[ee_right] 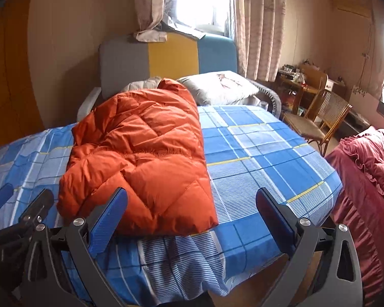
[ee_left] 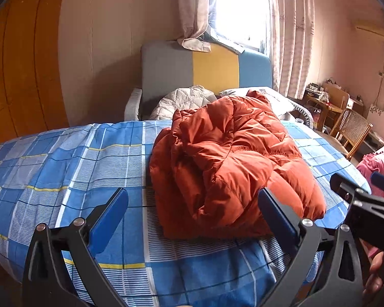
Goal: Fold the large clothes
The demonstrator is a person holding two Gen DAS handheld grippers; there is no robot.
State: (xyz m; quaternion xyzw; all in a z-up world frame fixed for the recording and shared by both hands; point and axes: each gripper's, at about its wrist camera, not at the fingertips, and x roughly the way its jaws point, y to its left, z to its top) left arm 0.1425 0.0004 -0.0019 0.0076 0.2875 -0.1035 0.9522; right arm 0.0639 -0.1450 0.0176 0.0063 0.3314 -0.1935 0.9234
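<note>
Orange and quilted, the puffer jacket [ee_left: 230, 163] lies bundled in a folded heap on the blue plaid bed sheet [ee_left: 71, 158], its near edge close to the bed's front edge. The left gripper [ee_left: 192, 217] hovers low before it with blue fingers [ee_left: 110, 217] spread wide, nothing between them; the jacket fills the gap from 12 toward 1 o'clock, and the right-hand pad overlaps its near corner in this view, contact unclear. The right gripper [ee_right: 192, 217] is likewise spread and empty; from it the jacket [ee_right: 138, 158] sits at 10 to 11 o'clock, its hem just beyond the left finger [ee_right: 107, 220]. A white pillow [ee_right: 217, 87] rests at 12 o'clock behind.
</note>
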